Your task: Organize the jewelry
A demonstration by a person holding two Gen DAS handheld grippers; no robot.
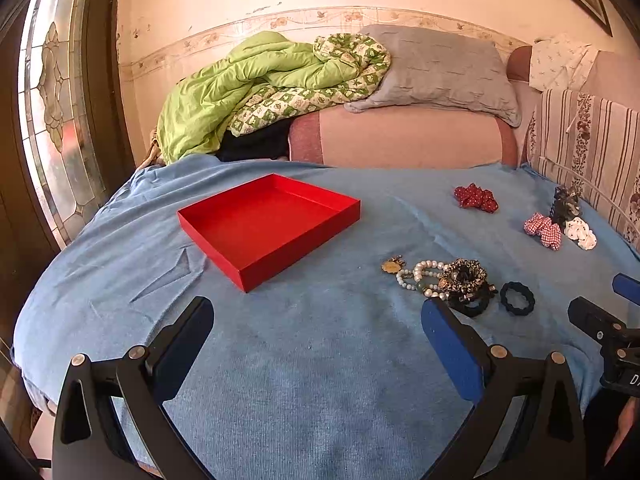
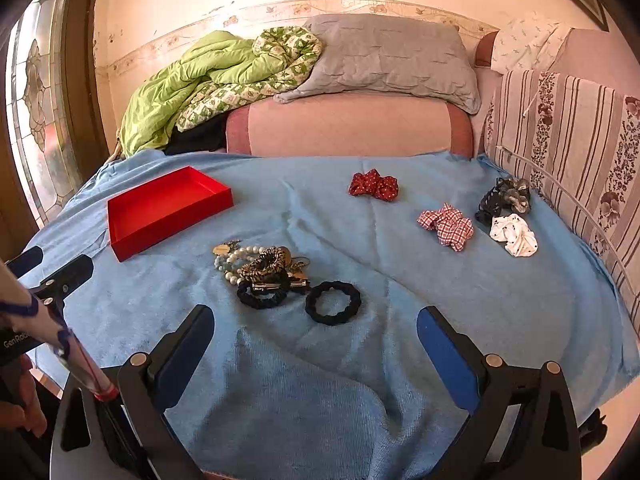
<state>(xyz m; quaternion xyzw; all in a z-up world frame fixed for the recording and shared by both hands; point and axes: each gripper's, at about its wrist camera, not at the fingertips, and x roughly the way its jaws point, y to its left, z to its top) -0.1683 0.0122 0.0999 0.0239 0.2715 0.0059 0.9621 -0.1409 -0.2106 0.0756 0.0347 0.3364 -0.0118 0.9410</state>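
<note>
A tangle of jewelry [image 2: 260, 266] lies on the blue bed cover [image 2: 400, 300]: a pearl bracelet [image 1: 420, 276], a gold pendant [image 1: 391, 266], a leopard-print scrunchie [image 2: 266, 264] and a black scrunchie [image 2: 262, 296] under a metal hair clip, all touching. It sits just ahead of the right hand-held gripper [image 2: 316, 340], slightly to its left, and ahead and right of the left hand-held gripper [image 1: 318, 328]. A separate black hair tie [image 2: 333, 302] lies just beside the pile, directly in front of the right hand-held gripper. The red tray [image 1: 268, 224] sits ahead of the left hand-held gripper, with nothing in it, near the pile but apart from it. Farther off, ahead and right of both hand-held grippers, lie a red dotted scrunchie [image 2: 374, 185], a red checked one [image 2: 446, 226], a white one [image 2: 514, 235] and a dark hair claw [image 2: 504, 196]. Both hand-held grippers hover with fingers spread wide, holding nothing.
</note>
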